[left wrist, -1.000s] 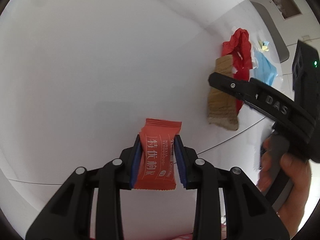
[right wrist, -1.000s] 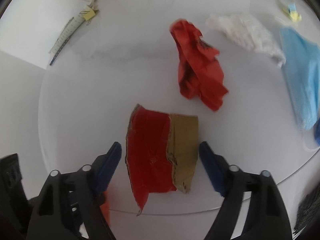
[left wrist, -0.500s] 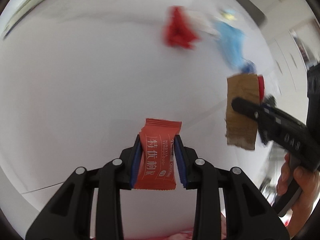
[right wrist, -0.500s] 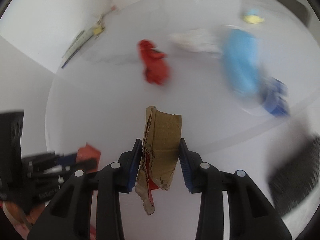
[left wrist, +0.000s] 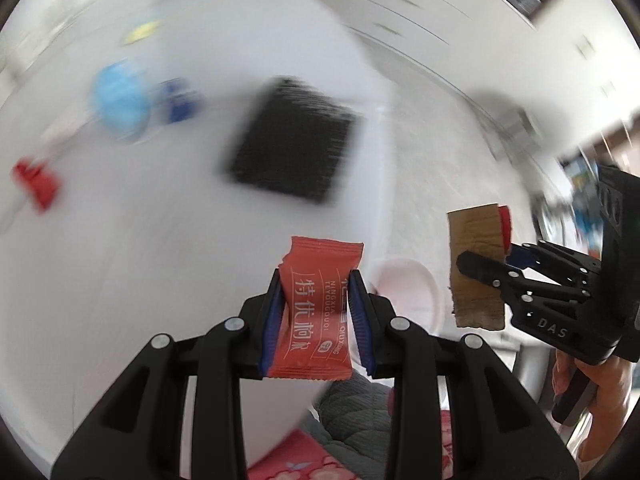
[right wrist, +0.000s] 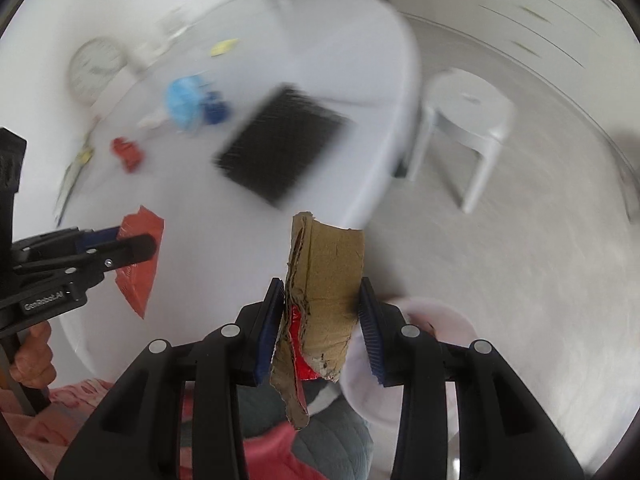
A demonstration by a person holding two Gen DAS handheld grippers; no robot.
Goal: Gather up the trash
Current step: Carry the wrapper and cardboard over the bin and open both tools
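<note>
Orange-red foil snack wrapper (left wrist: pixel 316 308) reads "NINGXIA TEYOUGOUQI"; black plastic right gripper (left wrist: pixel 486 270) reads "DAS"; black plastic left gripper (right wrist: pixel 132 246) reads "GenRobot.AI".

White table (right wrist: pixel 248 240) w/ black mat (right wrist: pixel 280 146), blue mask (right wrist: pixel 185 101), red scrap (right wrist: pixel 127 152).

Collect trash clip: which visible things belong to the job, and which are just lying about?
Job:
- orange snack wrapper, in left gripper
- torn cardboard piece, in right gripper
- red crumpled paper
- blue mask

Lying about:
- black mat
- white stool
</note>
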